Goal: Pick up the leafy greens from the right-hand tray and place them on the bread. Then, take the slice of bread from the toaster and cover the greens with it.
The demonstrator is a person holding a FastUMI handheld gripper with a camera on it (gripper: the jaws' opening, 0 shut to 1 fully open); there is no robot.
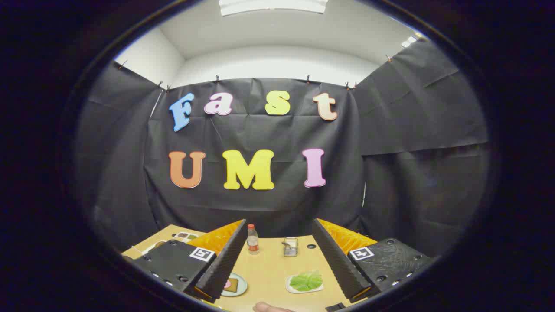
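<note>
My gripper (pixel 279 260) is held high above the wooden table (pixel 269 268), open, with nothing between its fingers. Between the fingers and well below them, a white tray (pixel 292 287) holds the leafy greens (pixel 306 281), nearer the right finger. By the left finger a round plate (pixel 241 287) carries a slice of bread (pixel 232 284), partly hidden by that finger. A small metal toaster (pixel 291 246) stands farther back on the table, beyond the greens.
A bottle with a red cap (pixel 252 239) stands left of the toaster. A tray with food (pixel 185 236) sits at the far left of the table. A person's hand (pixel 266 307) shows at the near table edge. Black cloth walls surround the table.
</note>
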